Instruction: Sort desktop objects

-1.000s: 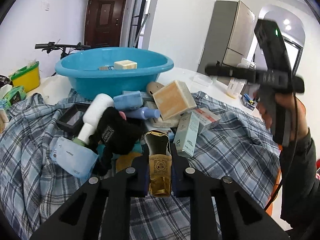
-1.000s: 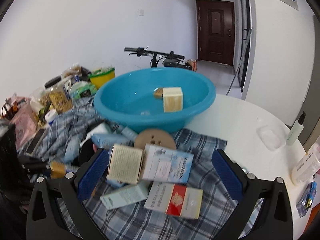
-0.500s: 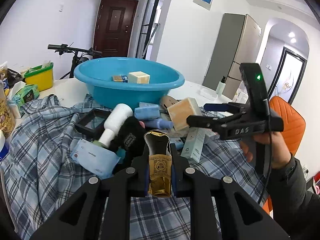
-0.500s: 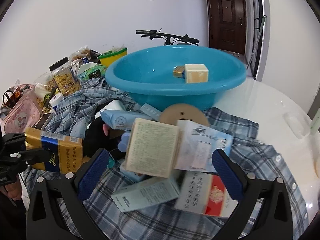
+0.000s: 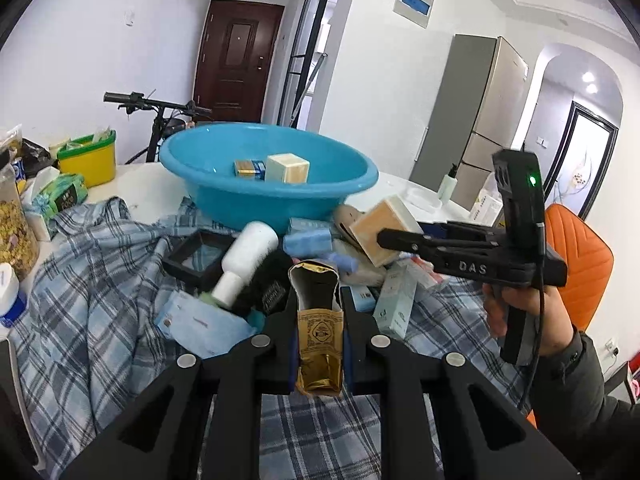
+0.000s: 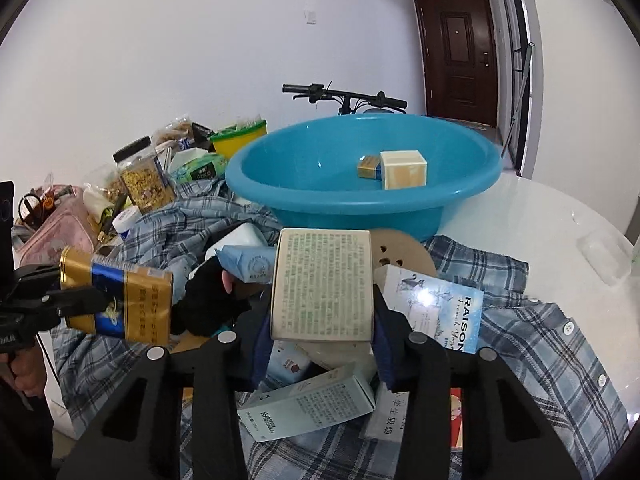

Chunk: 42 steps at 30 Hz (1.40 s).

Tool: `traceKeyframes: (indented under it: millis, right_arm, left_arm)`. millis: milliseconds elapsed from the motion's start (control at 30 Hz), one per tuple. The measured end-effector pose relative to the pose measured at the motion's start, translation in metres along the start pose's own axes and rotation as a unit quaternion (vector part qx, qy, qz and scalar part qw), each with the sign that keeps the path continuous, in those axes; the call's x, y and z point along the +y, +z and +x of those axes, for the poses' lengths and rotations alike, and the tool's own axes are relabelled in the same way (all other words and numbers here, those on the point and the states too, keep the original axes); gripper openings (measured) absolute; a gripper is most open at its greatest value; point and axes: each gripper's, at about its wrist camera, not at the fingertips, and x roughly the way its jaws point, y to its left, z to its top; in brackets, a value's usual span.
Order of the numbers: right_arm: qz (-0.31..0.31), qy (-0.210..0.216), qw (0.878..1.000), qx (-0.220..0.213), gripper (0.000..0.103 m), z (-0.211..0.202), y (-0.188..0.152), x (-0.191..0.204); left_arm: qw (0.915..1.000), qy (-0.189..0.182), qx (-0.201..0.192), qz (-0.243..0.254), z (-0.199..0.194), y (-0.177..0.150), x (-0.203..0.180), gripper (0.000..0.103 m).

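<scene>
Over on the left, the left gripper (image 5: 320, 320) is clamped tight on a gold and blue cigarette pack (image 5: 320, 344), held up off the heap with its torn top open. Beneath lies a plaid shirt (image 5: 88, 280) littered with boxes and a white bottle (image 5: 246, 260). The blue basin (image 6: 360, 176) sits behind the pile, with a cream box (image 6: 403, 170) and a small pack inside. To the right, the right gripper (image 6: 322, 316) squeezes a beige printed box (image 6: 323, 284) lifted above the clutter.

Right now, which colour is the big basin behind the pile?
The basin is bright blue, best seen in the right wrist view.
</scene>
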Motion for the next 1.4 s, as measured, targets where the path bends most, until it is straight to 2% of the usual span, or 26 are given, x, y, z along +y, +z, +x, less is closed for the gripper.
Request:
traceKeyframes:
  millis: [167, 467, 900, 1167, 1267, 1400]
  right_arm:
    - [0.011, 0.002, 1.0, -0.029, 0.041, -0.004, 0.0, -0.005]
    - [0.018, 0.011, 0.998, -0.051, 0.041, -0.01, -0.005, -0.005]
    - [0.014, 0.008, 0.999, -0.05, 0.041, -0.008, -0.009, -0.006]
    - [0.014, 0.009, 0.998, -0.06, 0.041, -0.012, 0.002, -0.008]
    - [0.005, 0.003, 0.998, -0.063, 0.041, -0.021, 0.011, -0.005]
    - [-0.004, 0.002, 0.997, -0.08, 0.041, -0.037, 0.035, -0.001]
  left_arm:
    - [0.9998, 0.007, -0.019, 0.007, -0.003, 0.022, -0.002, 0.018]
    - [0.9974, 0.026, -0.053, 0.04, 0.004, 0.07, -0.016, 0.018]
    - [0.9925, 0.057, -0.085, 0.068, 0.055, 0.134, -0.014, 0.018]
    - [0.9908, 0.086, -0.084, 0.062, 0.093, 0.128, 0.006, 0.018]
    - [0.9916, 0.081, -0.081, 0.059, 0.097, 0.124, 0.01, 0.018]
    - [0.9889, 0.092, -0.097, 0.066, 0.089, 0.123, 0.011, 0.018]
